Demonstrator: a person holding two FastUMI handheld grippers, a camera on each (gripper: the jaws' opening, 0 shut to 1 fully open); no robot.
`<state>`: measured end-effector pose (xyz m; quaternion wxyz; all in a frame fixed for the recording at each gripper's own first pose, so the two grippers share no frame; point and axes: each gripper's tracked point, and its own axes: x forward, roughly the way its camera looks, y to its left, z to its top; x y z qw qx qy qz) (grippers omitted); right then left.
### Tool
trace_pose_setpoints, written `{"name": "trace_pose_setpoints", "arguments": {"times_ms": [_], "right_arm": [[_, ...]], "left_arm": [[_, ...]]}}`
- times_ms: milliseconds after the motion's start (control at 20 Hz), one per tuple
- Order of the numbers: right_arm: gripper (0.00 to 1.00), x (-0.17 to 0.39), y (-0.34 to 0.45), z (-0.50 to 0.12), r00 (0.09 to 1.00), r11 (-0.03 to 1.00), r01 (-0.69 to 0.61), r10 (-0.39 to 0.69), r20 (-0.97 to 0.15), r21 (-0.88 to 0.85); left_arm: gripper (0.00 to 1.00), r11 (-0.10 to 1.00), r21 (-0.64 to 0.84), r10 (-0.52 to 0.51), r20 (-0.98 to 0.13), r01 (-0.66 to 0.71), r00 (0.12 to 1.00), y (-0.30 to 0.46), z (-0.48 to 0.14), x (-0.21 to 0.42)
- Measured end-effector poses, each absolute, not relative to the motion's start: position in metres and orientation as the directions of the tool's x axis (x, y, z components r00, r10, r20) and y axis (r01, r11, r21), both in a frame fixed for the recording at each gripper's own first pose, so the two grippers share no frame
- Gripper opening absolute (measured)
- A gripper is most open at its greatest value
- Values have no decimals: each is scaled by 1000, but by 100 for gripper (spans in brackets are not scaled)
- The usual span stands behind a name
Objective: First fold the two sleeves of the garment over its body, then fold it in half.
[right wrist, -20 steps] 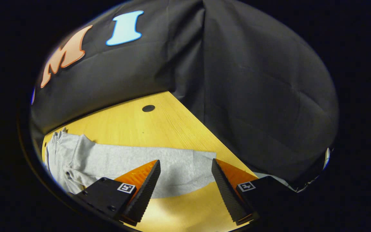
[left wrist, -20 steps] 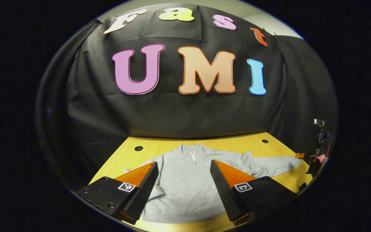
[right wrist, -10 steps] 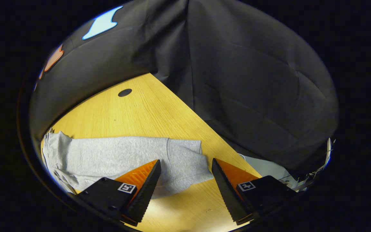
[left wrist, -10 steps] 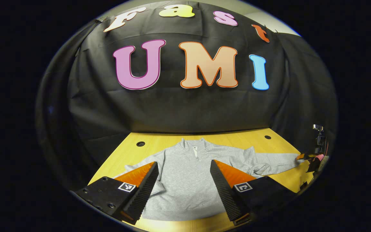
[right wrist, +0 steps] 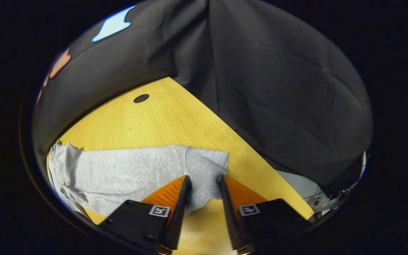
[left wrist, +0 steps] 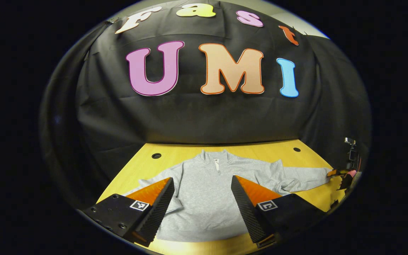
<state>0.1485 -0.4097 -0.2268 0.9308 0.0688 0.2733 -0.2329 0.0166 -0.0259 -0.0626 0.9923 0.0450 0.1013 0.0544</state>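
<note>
Sweatshirt (left wrist: 207, 198): soft, limp fleece, likely to sag; best pinched at cuff (right wrist: 207, 170). Right gripper (right wrist: 204, 193) half closed around cuff, grip uncertain. Left gripper (left wrist: 202, 198) wide open, empty.

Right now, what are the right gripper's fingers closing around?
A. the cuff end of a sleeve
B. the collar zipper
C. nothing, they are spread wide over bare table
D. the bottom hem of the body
A: in the right gripper view the right gripper has its fingers narrowed around the cuff end of the grey sweatshirt's sleeve, which lies stretched out on the wooden table.
</note>
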Motion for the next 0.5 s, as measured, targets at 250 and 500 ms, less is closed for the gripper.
{"name": "trace_pose_setpoints", "arguments": {"times_ms": [250, 500], "right_arm": [[18, 150, -398, -228, 731, 884, 465, -409, -546, -40], [16, 150, -394, -223, 731, 881, 470, -416, -540, -43]], "left_arm": [[94, 990, 98, 118, -201, -100, 972, -22, -66, 15], [94, 988, 108, 126, -202, -106, 971, -15, -66, 12]]}}
